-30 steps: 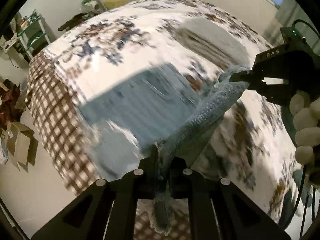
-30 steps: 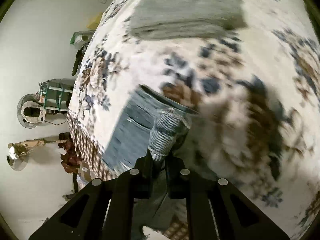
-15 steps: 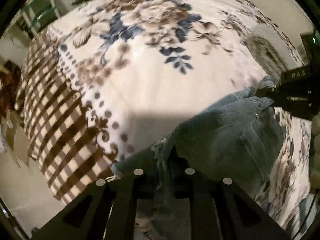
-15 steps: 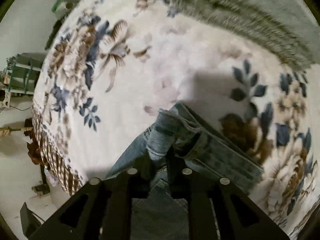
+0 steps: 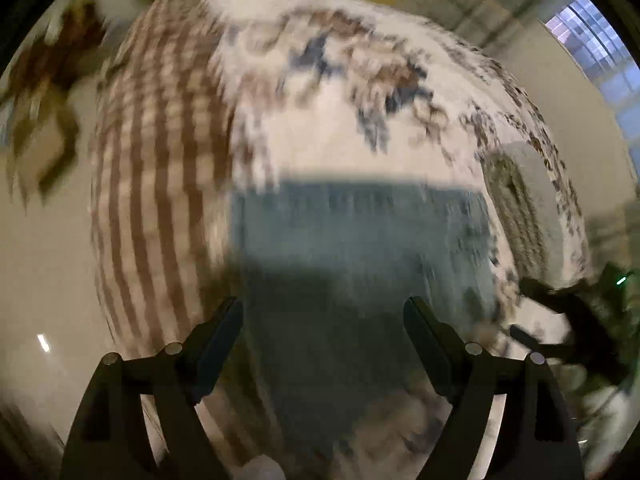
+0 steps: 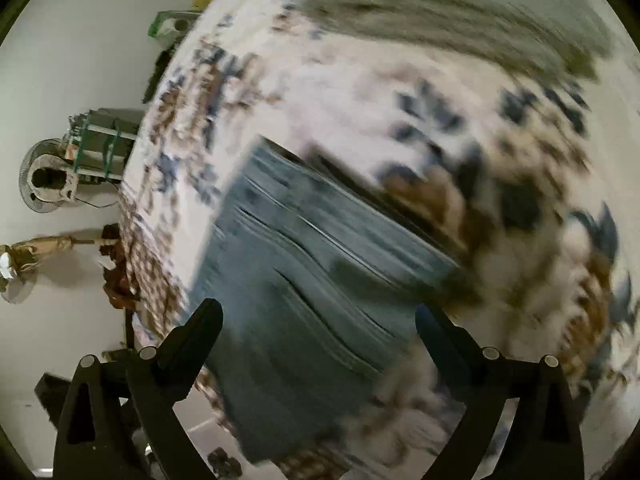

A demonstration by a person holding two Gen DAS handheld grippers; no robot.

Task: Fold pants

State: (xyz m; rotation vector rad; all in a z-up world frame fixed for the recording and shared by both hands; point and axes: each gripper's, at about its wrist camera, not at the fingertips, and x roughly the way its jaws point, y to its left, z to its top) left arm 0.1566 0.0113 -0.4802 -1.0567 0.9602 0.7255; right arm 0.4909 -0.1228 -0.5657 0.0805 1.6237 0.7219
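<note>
- Our left gripper [image 5: 323,318] and right gripper [image 6: 319,322] both hover spread wide, empty.
- The jeans [image 5: 360,248] lie folded on the floral blanket [image 5: 328,112]; perhaps 1 fold remains.

Left gripper [image 5: 323,316], right gripper [image 6: 319,318]: fingers wide apart.

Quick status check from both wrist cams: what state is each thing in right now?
left gripper: open, empty, above the jeans.
right gripper: open, empty.
jeans: folded, lying flat on the blanket, released.
floral blanket: spread over the bed.
grey cloth: lying flat beyond the jeans.
</note>
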